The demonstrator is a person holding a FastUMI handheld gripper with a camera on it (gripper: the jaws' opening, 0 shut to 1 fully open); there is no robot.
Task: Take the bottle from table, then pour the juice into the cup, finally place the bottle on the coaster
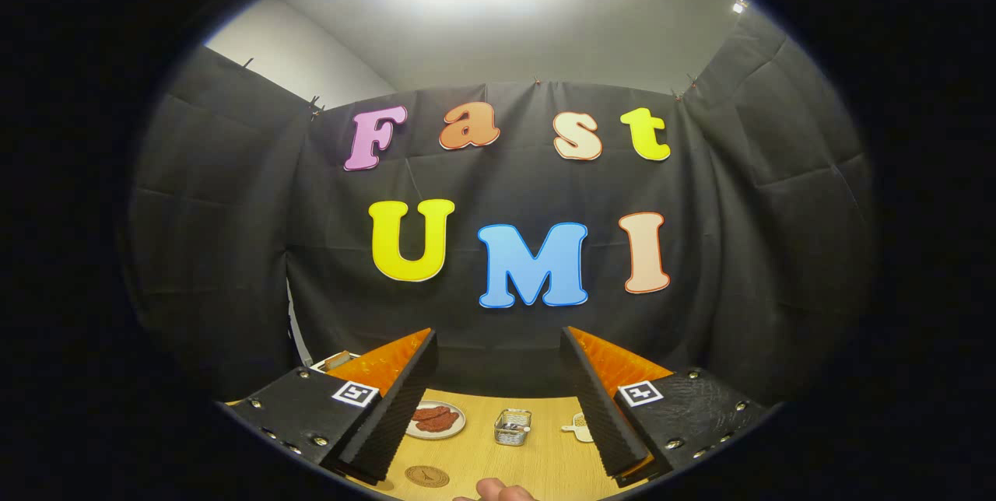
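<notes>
My gripper [498, 341] is held high above the wooden table [545, 462], its two fingers spread wide apart with nothing between them. Far below, between the fingers, lies a round brown coaster [426, 476] near the table's front. A small ribbed glass cup [513, 426] stands on the table beyond it, roughly midway between the fingers. A fingertip of a person's hand [498, 490] shows at the table's near edge.
A white plate with reddish slices [437, 418] lies beside the left finger. A pale flat piece [577, 427] sits next to the right finger. A white box [334, 362] peeks out behind the left finger. Black cloth walls close the booth.
</notes>
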